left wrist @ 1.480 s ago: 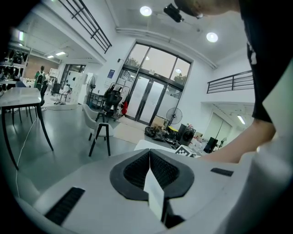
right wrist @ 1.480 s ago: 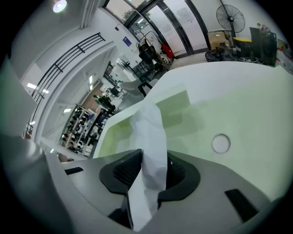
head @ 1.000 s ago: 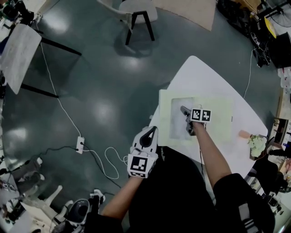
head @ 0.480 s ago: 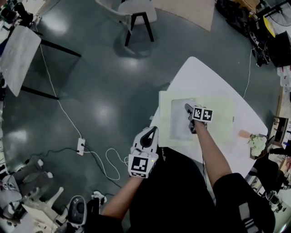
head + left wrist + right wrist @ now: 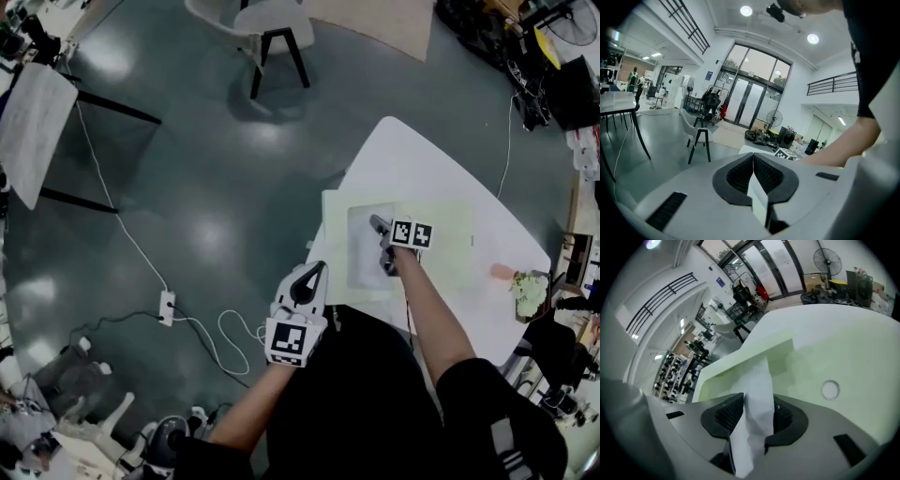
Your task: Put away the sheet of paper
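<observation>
A white sheet of paper (image 5: 364, 251) lies on a pale green folder (image 5: 441, 251) on the white table (image 5: 422, 155). My right gripper (image 5: 382, 247) points down onto the sheet's right part. In the right gripper view a raised fold of the paper (image 5: 758, 376) stands between the jaws of the right gripper (image 5: 757, 401). These jaws have just been opening and stand apart round the fold. My left gripper (image 5: 312, 274) hangs off the table near the person's body, its jaws closed together with nothing between them; the left gripper view shows the left gripper (image 5: 753, 157) the same way.
The folder carries a round snap (image 5: 830, 389). A small bunch of flowers (image 5: 528, 292) and an orange item (image 5: 502, 272) sit at the table's right edge. On the floor are a power strip with cable (image 5: 167, 305), a chair (image 5: 267, 19) and a dark-legged table (image 5: 28, 122).
Both grippers keep their places; the right one stays on the sheet. The whole head view has drifted slightly.
</observation>
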`<control>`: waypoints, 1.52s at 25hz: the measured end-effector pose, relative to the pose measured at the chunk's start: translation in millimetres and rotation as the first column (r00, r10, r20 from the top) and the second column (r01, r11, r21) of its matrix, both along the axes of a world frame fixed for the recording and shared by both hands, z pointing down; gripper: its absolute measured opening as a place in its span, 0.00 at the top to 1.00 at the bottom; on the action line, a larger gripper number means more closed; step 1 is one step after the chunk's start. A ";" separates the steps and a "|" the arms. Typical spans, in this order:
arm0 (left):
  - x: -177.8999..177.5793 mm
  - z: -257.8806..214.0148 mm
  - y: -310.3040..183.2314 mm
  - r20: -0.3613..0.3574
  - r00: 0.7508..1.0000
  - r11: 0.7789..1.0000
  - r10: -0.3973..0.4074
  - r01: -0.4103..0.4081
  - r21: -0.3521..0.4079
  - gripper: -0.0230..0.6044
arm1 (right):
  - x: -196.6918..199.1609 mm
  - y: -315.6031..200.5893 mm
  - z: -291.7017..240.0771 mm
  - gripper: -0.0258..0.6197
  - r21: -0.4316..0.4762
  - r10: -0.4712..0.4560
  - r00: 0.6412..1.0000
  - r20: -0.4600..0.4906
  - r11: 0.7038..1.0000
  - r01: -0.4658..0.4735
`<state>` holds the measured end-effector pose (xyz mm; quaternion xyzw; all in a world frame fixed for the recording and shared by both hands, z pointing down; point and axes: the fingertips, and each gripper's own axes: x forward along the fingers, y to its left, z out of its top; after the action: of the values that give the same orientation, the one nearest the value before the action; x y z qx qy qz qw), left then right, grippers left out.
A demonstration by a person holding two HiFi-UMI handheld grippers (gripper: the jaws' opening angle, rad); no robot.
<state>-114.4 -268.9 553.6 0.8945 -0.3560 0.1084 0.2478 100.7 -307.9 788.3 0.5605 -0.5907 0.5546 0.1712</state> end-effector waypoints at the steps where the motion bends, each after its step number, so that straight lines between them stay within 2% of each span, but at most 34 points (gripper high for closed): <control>1: -0.1 0.8 -0.2 -0.001 1.000 1.000 0.001 -0.001 0.000 0.96 | -6.7 -0.7 -0.7 0.76 0.014 -0.033 0.999 0.003 0.999 0.033; 5: -1.6 0.5 -2.9 0.001 1.000 1.000 -0.007 0.007 0.012 0.96 | -16.4 -2.0 2.0 0.76 0.040 -0.087 0.996 -0.014 0.995 0.088; 12: -15.1 -6.6 0.9 0.024 0.999 0.998 -0.043 0.042 0.035 0.96 | -3.6 -2.7 -5.1 0.70 0.069 -0.047 0.998 -0.041 0.996 0.049; 16: -29.8 -16.4 2.9 0.014 0.994 0.994 -0.106 0.105 0.028 0.96 | 9.4 6.6 -23.3 0.68 0.095 -0.060 0.996 -0.073 0.993 0.066; 23: -35.3 -41.2 1.7 0.049 0.985 0.983 -0.166 0.162 0.086 0.96 | 42.4 33.1 -76.6 0.68 0.198 -0.058 0.997 -0.054 0.978 0.067; 29: -14.8 -56.6 15.0 0.046 0.977 0.974 -0.209 0.203 0.104 0.96 | 37.0 73.5 -150.6 0.68 0.348 -0.147 0.988 -0.039 0.925 0.152; 33: 28.1 -83.7 34.8 0.011 0.987 0.978 -0.160 0.157 0.137 0.96 | 41.5 98.9 -206.5 0.68 0.455 -0.174 0.983 -0.064 0.871 0.184; 38: 67.7 -107.7 54.3 0.015 0.994 0.975 -0.108 0.102 0.198 0.96 | 50.0 125.7 -267.1 0.70 0.514 -0.197 0.977 -0.085 0.831 0.212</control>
<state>-46.7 -214.7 445.9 0.8931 -0.4149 0.0708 0.1588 150.7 -182.2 521.1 0.5273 -0.7724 0.3447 0.0802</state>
